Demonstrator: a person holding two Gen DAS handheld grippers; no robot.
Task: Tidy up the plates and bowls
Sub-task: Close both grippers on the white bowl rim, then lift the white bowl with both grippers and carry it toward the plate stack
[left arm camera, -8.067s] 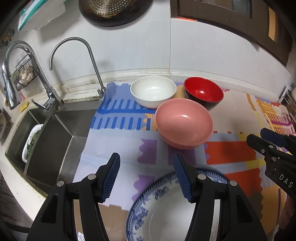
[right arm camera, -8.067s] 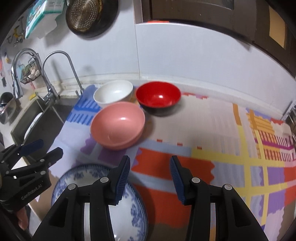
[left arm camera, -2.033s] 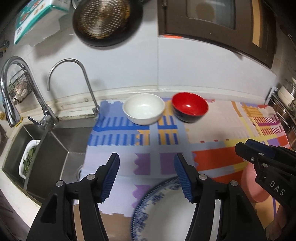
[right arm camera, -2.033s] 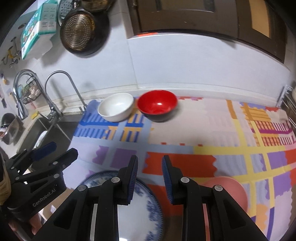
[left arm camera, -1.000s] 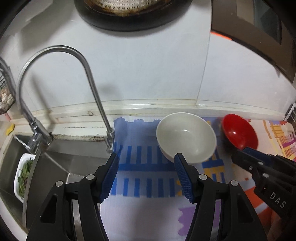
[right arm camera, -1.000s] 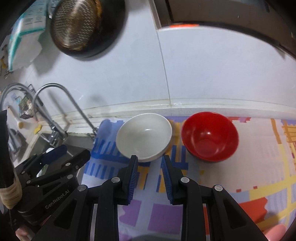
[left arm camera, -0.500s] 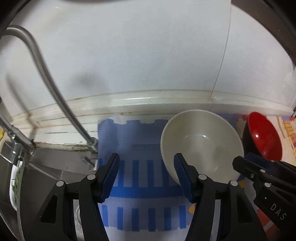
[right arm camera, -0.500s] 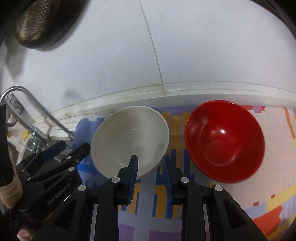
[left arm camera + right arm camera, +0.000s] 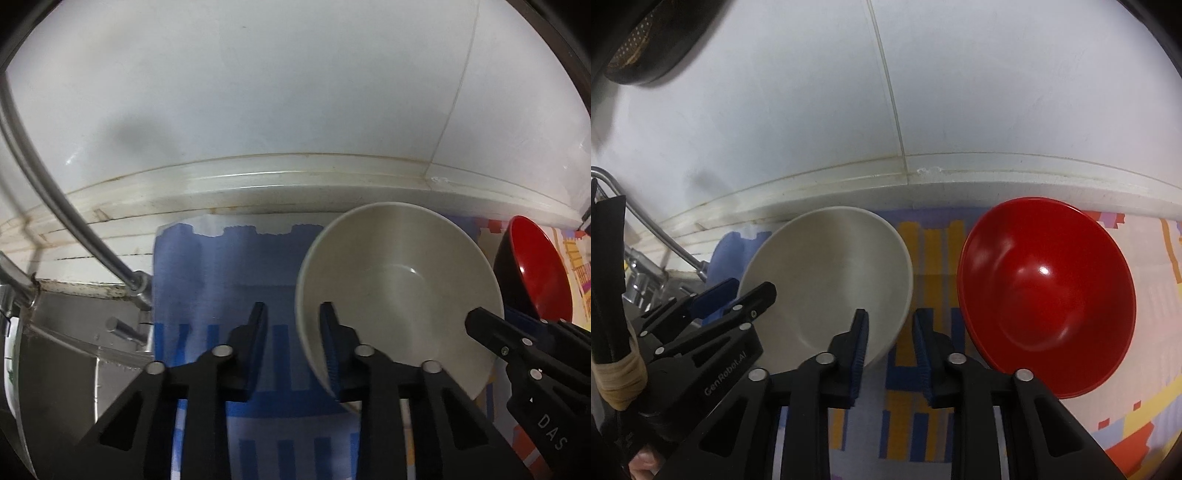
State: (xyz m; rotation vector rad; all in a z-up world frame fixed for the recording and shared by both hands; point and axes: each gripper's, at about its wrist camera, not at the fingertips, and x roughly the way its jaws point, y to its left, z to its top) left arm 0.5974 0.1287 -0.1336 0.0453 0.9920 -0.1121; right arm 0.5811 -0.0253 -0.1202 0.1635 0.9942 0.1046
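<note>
A white bowl [image 9: 402, 288] [image 9: 831, 266] sits on the patterned mat by the back wall, with a red bowl [image 9: 1049, 295] [image 9: 539, 269] just right of it. My left gripper [image 9: 293, 325] straddles the white bowl's left rim: one finger is inside, the other outside with mat showing beside it. Its jaws are closing. My right gripper [image 9: 890, 328] straddles the same bowl's right rim, in the gap beside the red bowl. Its jaws are closing too, and a sliver of mat shows at the outer finger. Each gripper appears at the edge of the other's view.
A curved tap [image 9: 74, 221] and the steel sink [image 9: 66, 369] lie left of the mat [image 9: 221, 266]. The white tiled wall [image 9: 886, 110] rises right behind the bowls. A dark pan [image 9: 646, 44] hangs at the upper left.
Both grippers came down and forward onto the white bowl. The left jaws narrowed sharply around its left rim; the right jaws narrowed slightly around its right rim.
</note>
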